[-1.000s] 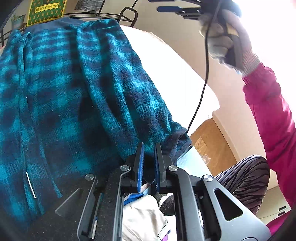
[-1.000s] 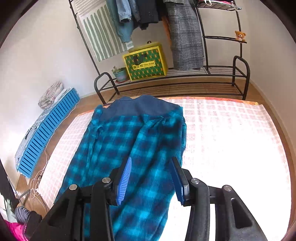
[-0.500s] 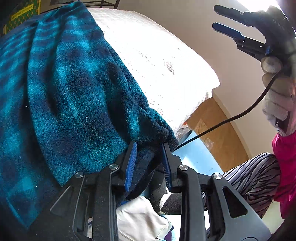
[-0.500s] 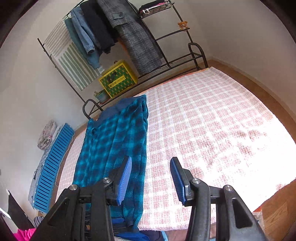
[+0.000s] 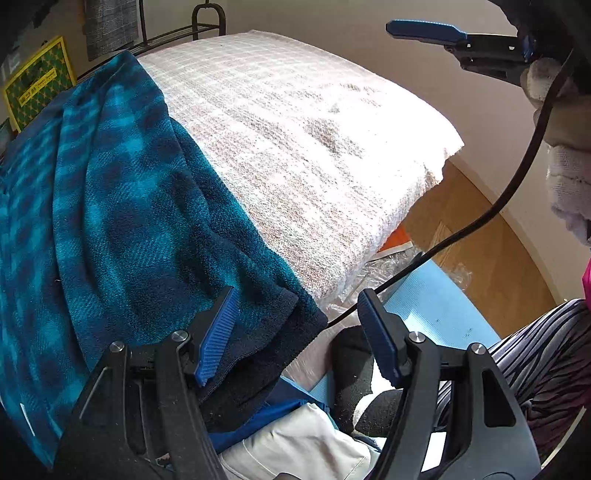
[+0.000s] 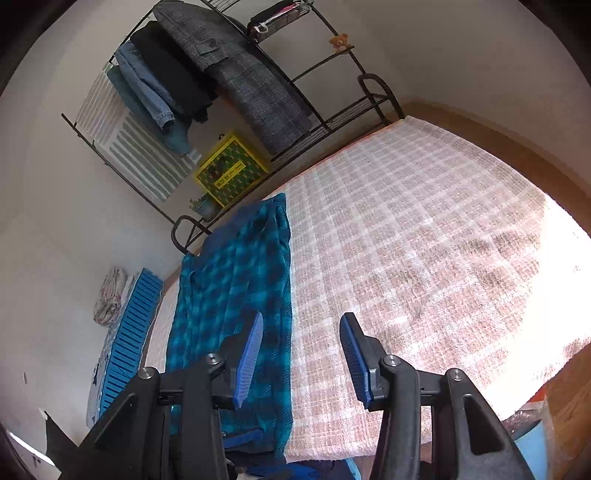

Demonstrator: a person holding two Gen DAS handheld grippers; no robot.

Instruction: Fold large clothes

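Note:
A large teal and navy plaid fleece garment (image 5: 110,206) lies lengthwise along the left side of the bed, folded into a long strip, its dark cuffed end (image 5: 280,328) hanging at the near edge. It also shows in the right wrist view (image 6: 236,280). My left gripper (image 5: 295,336) is open just above that cuffed end, holding nothing. My right gripper (image 6: 301,354) is open and empty, held high over the bed; it shows at the top right of the left wrist view (image 5: 424,29).
The bed has a pink and white checked cover (image 6: 424,240). A black clothes rack (image 6: 229,74) with hung coats and a yellow box (image 6: 231,171) stands behind it. A blue slatted crate (image 6: 129,332) lies at the left. A black cable (image 5: 517,184) hangs by the bed corner.
My left gripper has opened and let go of the garment's cuffed end, which now rests on the bed edge. My right gripper has risen and swung to the right, staying open.

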